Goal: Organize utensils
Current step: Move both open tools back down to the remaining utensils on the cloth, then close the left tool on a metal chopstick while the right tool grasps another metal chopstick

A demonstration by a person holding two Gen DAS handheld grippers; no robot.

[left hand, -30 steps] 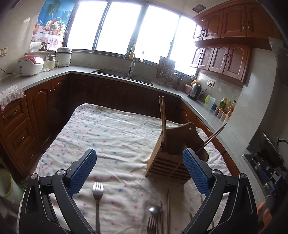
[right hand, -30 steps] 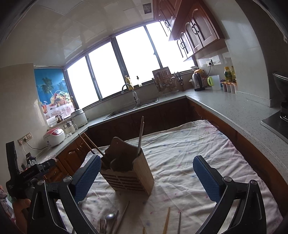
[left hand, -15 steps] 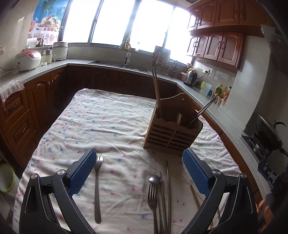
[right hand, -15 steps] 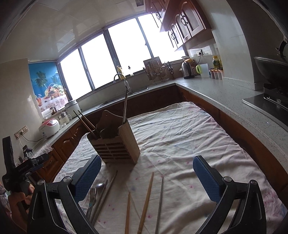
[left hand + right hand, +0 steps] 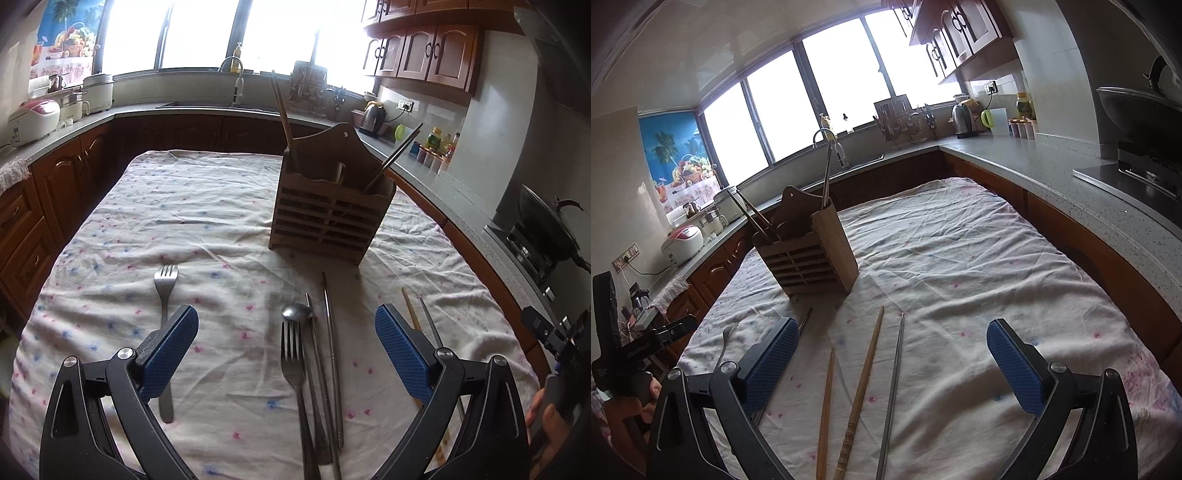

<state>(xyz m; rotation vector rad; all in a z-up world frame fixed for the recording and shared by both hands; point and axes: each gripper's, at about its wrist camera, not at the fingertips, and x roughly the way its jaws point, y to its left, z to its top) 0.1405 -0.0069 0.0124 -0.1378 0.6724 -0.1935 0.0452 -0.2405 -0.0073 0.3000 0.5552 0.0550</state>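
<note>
A wooden utensil holder (image 5: 328,214) stands on the cloth-covered table, with wooden chopsticks (image 5: 282,110) and metal chopsticks (image 5: 395,155) in it; it also shows in the right wrist view (image 5: 812,254). My left gripper (image 5: 284,350) is open and empty above a fork (image 5: 293,365), a spoon (image 5: 297,312) and metal chopsticks (image 5: 332,354). A second fork (image 5: 165,295) lies by its left finger. My right gripper (image 5: 892,362) is open and empty above two wooden chopsticks (image 5: 862,384) and a metal chopstick (image 5: 894,384).
The table's flowered cloth (image 5: 184,229) is rumpled. Kitchen counters (image 5: 1052,170) surround the table, with a sink (image 5: 236,105), a kettle (image 5: 371,118), rice cookers (image 5: 33,118) and a wok on the stove (image 5: 546,229). The other hand's gripper shows at the right edge (image 5: 554,332).
Both grippers have pulled back and tilted down. More of the near table shows now, with the loose forks, spoon and chopsticks lying between the fingers. Both stay open.
</note>
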